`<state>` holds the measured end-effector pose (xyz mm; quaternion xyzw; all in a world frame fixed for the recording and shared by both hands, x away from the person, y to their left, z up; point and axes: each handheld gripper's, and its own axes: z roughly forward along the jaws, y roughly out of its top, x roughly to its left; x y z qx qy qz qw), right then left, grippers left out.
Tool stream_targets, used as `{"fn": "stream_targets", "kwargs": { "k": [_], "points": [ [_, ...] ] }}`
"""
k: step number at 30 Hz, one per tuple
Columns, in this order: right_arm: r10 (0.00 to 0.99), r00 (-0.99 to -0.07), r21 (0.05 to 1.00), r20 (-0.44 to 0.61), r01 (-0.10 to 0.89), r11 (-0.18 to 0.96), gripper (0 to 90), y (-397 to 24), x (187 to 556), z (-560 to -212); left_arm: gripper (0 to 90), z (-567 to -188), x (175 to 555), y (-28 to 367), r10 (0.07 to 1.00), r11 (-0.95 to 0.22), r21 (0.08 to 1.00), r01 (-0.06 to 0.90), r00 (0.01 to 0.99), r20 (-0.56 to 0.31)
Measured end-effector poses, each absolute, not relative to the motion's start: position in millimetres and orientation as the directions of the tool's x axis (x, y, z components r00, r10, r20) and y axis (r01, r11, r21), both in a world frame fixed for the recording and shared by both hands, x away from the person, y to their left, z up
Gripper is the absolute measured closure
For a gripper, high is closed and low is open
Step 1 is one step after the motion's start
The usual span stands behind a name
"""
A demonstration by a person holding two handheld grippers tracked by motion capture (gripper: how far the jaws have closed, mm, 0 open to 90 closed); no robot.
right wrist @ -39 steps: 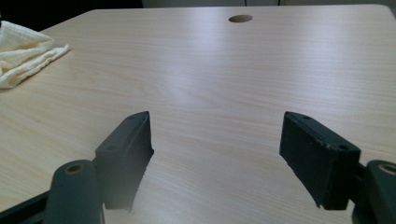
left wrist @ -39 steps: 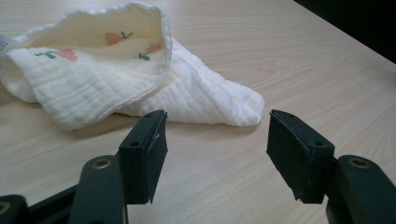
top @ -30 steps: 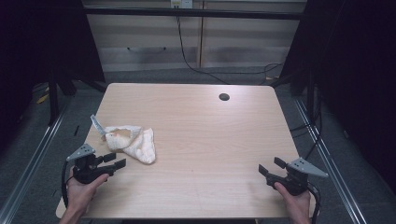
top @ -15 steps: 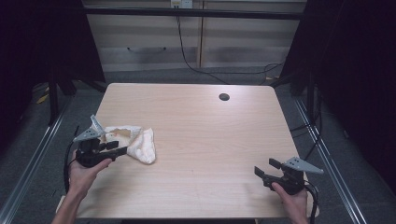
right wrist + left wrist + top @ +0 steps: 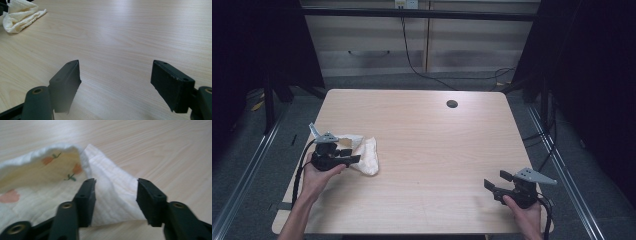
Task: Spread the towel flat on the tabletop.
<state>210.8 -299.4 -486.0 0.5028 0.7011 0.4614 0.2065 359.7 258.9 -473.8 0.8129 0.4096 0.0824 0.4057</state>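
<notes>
A crumpled cream cloth point(image 5: 364, 152) with small orange prints lies at the left of the wooden table point(image 5: 432, 135). My left gripper point(image 5: 349, 156) hovers over the cloth's near side, open. In the left gripper view the cloth point(image 5: 110, 195) spreads under and between the two jaws, a folded white corner lying in the gap of my left gripper point(image 5: 116, 195). My right gripper point(image 5: 497, 181) rests low at the table's front right corner, open, nothing between its jaws. In the right gripper view my right gripper point(image 5: 115, 75) faces bare wood, and the cloth point(image 5: 21, 15) lies far off at the top left.
A round dark cable hole point(image 5: 452, 104) sits near the table's far edge. Cabinets point(image 5: 412, 45) and a hanging cable stand behind the table. Metal rails run along the floor on both sides.
My left gripper has moved forward from the front left edge onto the cloth. The right gripper has shifted only slightly.
</notes>
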Motion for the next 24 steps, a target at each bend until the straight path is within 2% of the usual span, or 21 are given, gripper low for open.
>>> {"fn": "stream_targets", "kwargs": {
  "k": [5,12,13,17,19,22,24],
  "points": [
    [0.897,-0.407,0.857,0.171,0.511,0.069,23.1,-299.7,209.4,-485.5,40.2,-483.8,365.9,254.7,0.757,-0.344,0.703,0.623,0.627,-0.185],
    [0.9,-0.403,0.861,0.168,0.504,0.065,23.3,-300.5,210.6,-485.1,41.1,-492.7,368.0,251.3,0.763,-0.362,0.682,0.635,0.623,-0.175],
    [0.899,-0.407,0.859,0.165,0.507,0.072,23.4,-298.8,209.5,-485.1,42.1,-495.1,366.4,248.3,0.768,-0.384,0.682,0.623,0.625,-0.139],
    [0.895,-0.418,0.861,0.159,0.502,0.081,23.4,-297.3,207.5,-484.1,52.1,-494.4,363.4,243.3,0.776,-0.445,0.672,0.592,0.63,-0.041],
    [0.892,-0.422,0.859,0.162,0.505,0.082,23.3,-297.4,207.9,-484.5,56.3,-494.5,362.1,241.6,0.778,-0.445,0.673,0.591,0.628,-0.037],
    [0.893,-0.42,0.857,0.161,0.508,0.084,23.4,-296.9,209.0,-485.0,68.7,-494.4,361.3,240.5,0.769,-0.445,0.674,0.589,0.638,-0.05],
    [0.893,-0.42,0.855,0.163,0.511,0.084,23.3,-296.7,209.4,-485.2,72.5,-495.4,360.1,239.2,0.772,-0.433,0.684,0.587,0.634,-0.055]
  ]
}}
